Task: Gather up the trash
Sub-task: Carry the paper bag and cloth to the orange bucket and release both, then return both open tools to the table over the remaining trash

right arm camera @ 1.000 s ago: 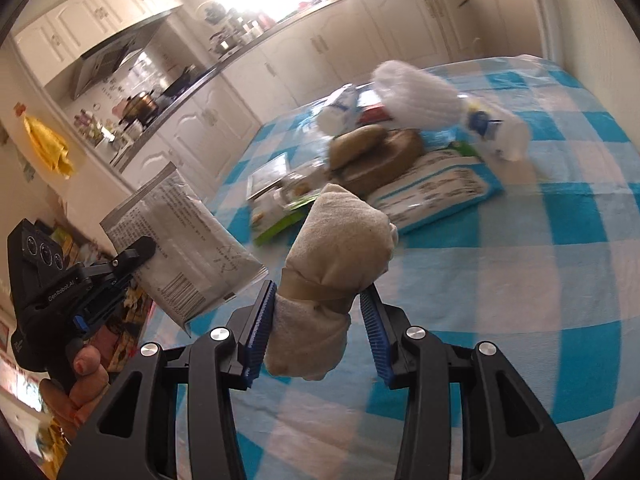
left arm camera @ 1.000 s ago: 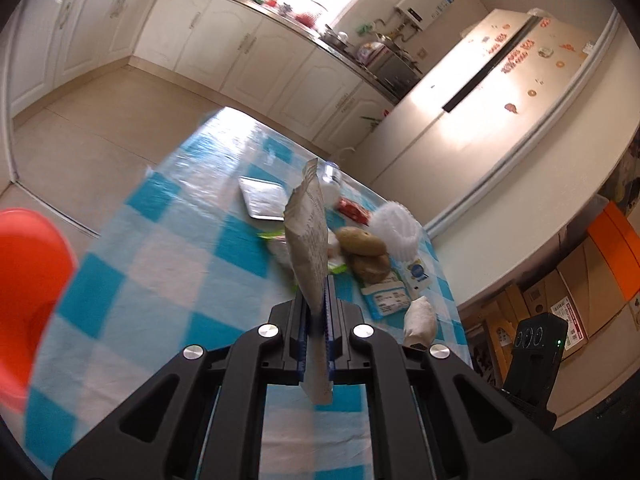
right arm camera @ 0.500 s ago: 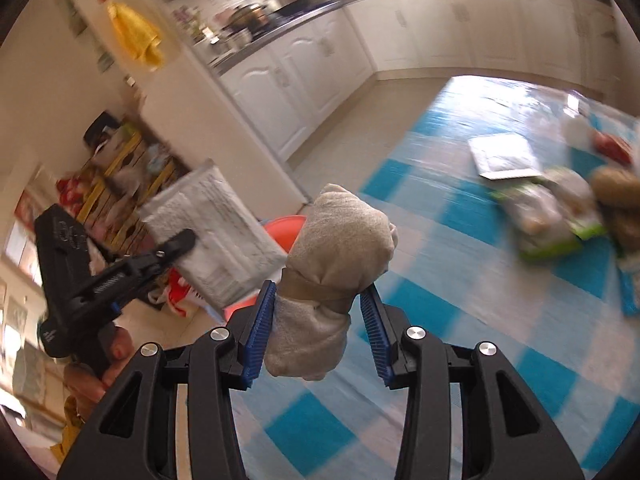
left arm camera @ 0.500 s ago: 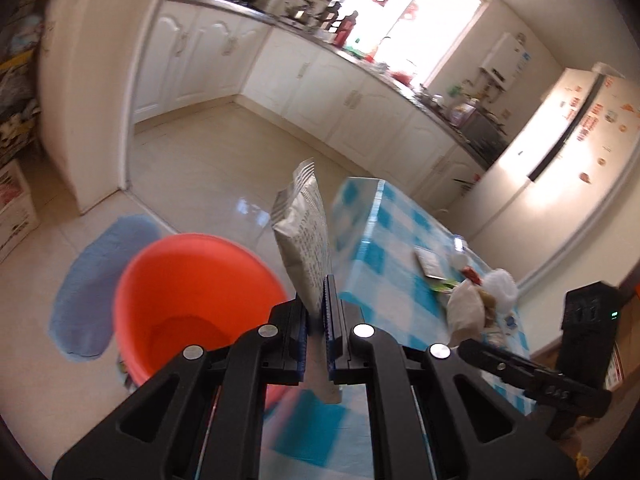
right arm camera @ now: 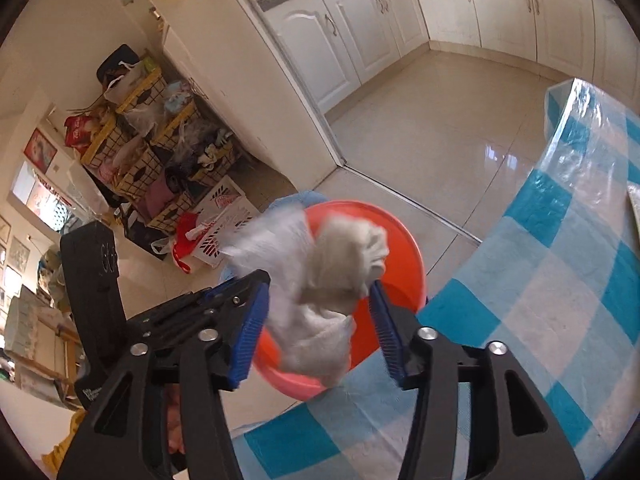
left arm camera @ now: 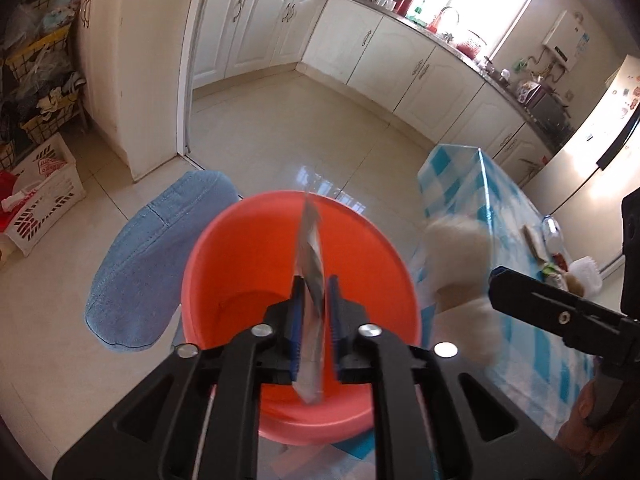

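An orange bucket (left arm camera: 256,264) stands on the floor beside the table, right under both grippers. My left gripper (left arm camera: 315,285) hangs over it and its jaws are opening. A thin silvery packet (left arm camera: 311,252) stands edge-on between the pads, with a gap showing on its right side. My right gripper (right arm camera: 320,292) is over the bucket (right arm camera: 404,264) too, jaws opening. A beige paper wad (right arm camera: 340,280) is blurred and loose between the blue pads. In the left wrist view the wad (left arm camera: 460,264) shows as a blur by the bucket's right rim.
The table with the blue-and-white checked cloth (right arm camera: 560,280) lies to the right, with more litter (left arm camera: 576,276) at its far end. A blue mat (left arm camera: 160,256) lies left of the bucket. A white crate (left arm camera: 44,196) and wire racks (right arm camera: 152,140) stand by the wall.
Both grippers have swung from the table out over the orange bucket. Their jaws have parted, so the packet and the wad now sit loose between the pads.
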{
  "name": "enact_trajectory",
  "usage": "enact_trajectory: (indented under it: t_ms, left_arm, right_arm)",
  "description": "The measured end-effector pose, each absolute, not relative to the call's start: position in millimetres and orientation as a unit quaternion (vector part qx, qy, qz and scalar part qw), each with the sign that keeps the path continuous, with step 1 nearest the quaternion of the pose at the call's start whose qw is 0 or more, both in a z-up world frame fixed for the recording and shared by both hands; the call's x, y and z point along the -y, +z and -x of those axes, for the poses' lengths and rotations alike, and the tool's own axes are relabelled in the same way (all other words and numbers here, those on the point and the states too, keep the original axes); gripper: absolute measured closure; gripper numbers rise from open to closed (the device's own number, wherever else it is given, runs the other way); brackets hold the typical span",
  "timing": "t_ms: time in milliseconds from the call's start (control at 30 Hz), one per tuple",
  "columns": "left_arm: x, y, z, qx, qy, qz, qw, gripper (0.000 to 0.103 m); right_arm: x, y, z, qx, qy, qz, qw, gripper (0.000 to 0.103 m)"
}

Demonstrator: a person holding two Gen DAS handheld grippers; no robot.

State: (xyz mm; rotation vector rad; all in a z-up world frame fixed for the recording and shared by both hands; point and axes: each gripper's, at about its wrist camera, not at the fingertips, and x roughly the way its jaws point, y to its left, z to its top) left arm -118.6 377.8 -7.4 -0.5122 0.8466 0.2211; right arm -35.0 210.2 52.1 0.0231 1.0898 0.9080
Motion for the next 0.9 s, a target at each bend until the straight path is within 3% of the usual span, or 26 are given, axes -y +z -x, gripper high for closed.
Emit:
enact_trajectory:
  t_ms: [33,67,133,233,400,600,900]
  left_arm:
    - [-378.1,-8.6,118.4,-0.408,0.112,0.241,0.873,0.062]
    - [-378.8,-9.3,118.9,-0.409,0.125,0.235,0.873,0.046]
    - [-381.1,-9.2,120.6,-0.409,0.143,0.218,0.875,0.044]
    - [-380.4,-2.4,125.3,-0.399,0.151,0.204,0.881,0.03]
    - [-363.2,29.4,144.9,-0.332,0.158,0.161,0.916,0.022]
    - [-309.8,74.9,153.3,-0.271,0.107,0.066,0.954,0.018]
    - [-223.2,124.9,129.7,-0.274,-0.006,0.014,0.962,0.018]
  right_arm:
    - [-208.0,50.4,33.2,-0.501,0.413,-0.018,0.76,0.031]
    - [-205.4,49.8,32.2,-0.501,0.417,-0.027,0.758,0.029]
    - [-197.3,52.4,33.7,-0.497,0.413,-0.035,0.763,0.029]
    - [-173.3,62.1,37.6,-0.481,0.399,-0.057,0.779,0.024]
    - [-112.4,74.8,48.2,-0.453,0.355,-0.074,0.814,0.022]
    - [-28.9,81.2,71.9,-0.423,0.28,-0.073,0.859,0.015]
    - [85.5,83.2,100.5,-0.393,0.168,-0.08,0.9,0.015]
